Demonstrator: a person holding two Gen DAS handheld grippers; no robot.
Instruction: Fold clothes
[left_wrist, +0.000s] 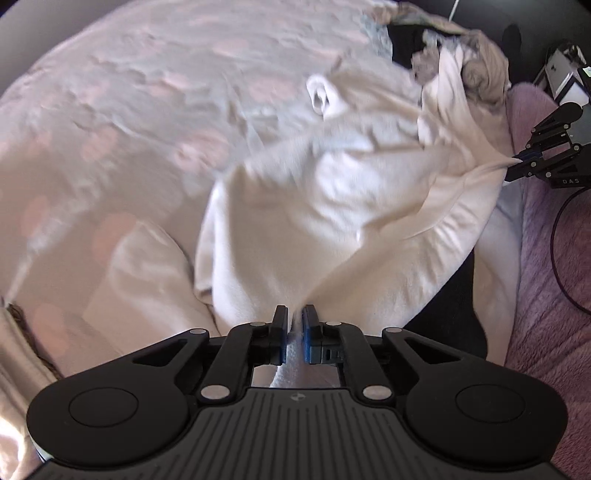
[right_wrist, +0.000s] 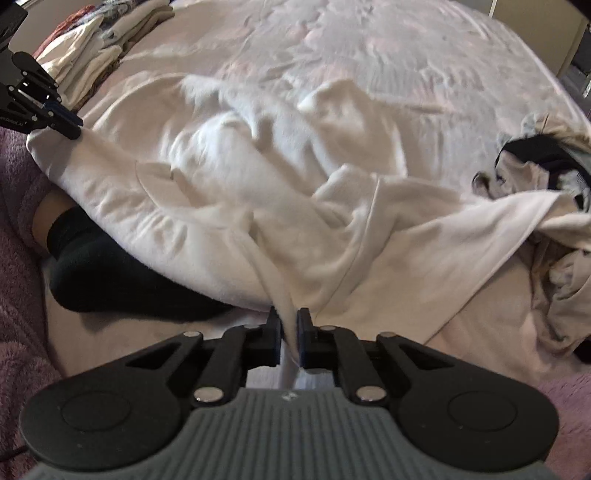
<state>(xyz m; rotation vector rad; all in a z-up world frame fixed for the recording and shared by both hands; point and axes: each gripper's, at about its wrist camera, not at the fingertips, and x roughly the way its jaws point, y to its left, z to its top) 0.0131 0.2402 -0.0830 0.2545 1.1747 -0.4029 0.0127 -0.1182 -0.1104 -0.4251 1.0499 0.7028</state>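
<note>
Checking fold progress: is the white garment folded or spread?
Spread, rumpled: white garment lies wide across the bed, an edge pinched in each hand-held gripper.

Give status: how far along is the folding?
Done: a stack of folded clothes sits at the bed's far left. In hand: the left gripper and right gripper are each shut on an edge of the white top, still rumpled and unfolded. Left: this top, plus the loose pile on the right.
</note>
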